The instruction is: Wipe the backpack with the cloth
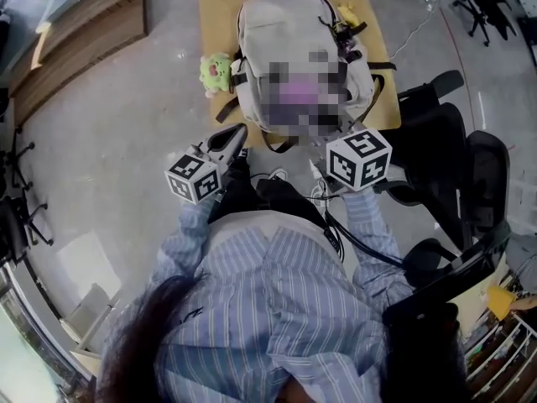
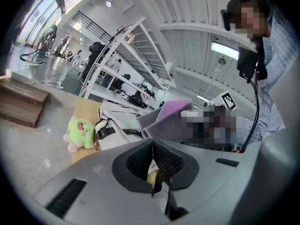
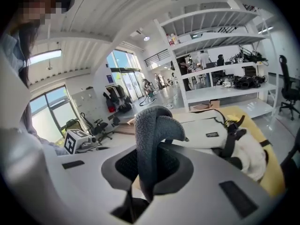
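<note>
A pale grey backpack [image 1: 277,32] lies flat on a small yellowish table [image 1: 218,15]; the right gripper view shows the backpack [image 3: 211,125] just beyond the jaws. My right gripper [image 3: 148,162] is shut on a folded grey cloth [image 3: 154,125] that sticks up from between its pads. Seen from the left gripper view, the cloth [image 2: 168,118] is purple-grey and held over the backpack [image 2: 117,121]. My left gripper [image 2: 153,161] is shut with nothing in it, and it hovers at the table's near edge [image 1: 237,134].
A green plush toy [image 1: 216,72] hangs at the backpack's left side, and a small yellow one [image 1: 346,13] at its far right. Black office chairs [image 1: 453,158] stand close on the right. A wooden bench [image 1: 84,32] is far left. Shelving [image 3: 220,55] stands behind the table.
</note>
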`<action>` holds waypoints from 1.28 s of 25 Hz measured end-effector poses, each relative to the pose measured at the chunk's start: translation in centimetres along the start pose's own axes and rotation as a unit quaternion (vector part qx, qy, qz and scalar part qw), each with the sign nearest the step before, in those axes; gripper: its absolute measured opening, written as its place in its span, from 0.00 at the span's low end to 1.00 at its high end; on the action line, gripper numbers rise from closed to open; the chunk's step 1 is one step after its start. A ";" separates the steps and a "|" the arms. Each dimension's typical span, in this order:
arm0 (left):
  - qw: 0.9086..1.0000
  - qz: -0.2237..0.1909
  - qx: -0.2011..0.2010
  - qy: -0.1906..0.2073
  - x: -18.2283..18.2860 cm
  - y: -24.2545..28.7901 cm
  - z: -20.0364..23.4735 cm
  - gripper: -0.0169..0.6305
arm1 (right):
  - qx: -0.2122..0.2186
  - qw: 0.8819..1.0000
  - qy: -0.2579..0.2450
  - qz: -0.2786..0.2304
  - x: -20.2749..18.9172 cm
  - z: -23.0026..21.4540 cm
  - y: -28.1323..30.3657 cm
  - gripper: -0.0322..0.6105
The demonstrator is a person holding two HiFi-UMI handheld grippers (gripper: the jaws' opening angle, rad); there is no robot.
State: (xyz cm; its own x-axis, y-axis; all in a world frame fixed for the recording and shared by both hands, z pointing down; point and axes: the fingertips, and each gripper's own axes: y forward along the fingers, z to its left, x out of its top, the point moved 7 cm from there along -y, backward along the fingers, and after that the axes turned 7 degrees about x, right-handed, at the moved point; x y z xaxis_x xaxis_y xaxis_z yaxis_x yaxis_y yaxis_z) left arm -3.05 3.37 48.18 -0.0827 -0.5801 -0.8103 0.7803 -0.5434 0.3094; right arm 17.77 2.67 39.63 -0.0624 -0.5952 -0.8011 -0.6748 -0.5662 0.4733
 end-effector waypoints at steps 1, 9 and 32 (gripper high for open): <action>1.000 -0.002 0.003 -0.001 0.0 -0.2 0.2 0.03 | 0.010 1.000 0.007 0.003 -0.6 0.8 0.9 0.11; 1.000 -0.004 0.012 -0.004 0.0 -1.4 0.3 0.03 | 0.017 0.995 -0.019 0.097 -5.8 2.5 4.3 0.11; 0.999 0.024 -0.034 0.016 -1.1 2.1 -3.1 0.03 | -0.231 0.972 0.030 0.029 -4.6 -13.0 -12.2 0.11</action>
State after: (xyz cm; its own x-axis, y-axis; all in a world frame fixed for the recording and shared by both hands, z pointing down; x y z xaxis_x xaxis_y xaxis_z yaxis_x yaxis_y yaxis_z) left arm 0.63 4.74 48.21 -0.0260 -0.5838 -0.8115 0.8233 -0.4729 0.3139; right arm 35.85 4.85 42.30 -0.0378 -0.6586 -0.7516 -0.2675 -0.7180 0.6426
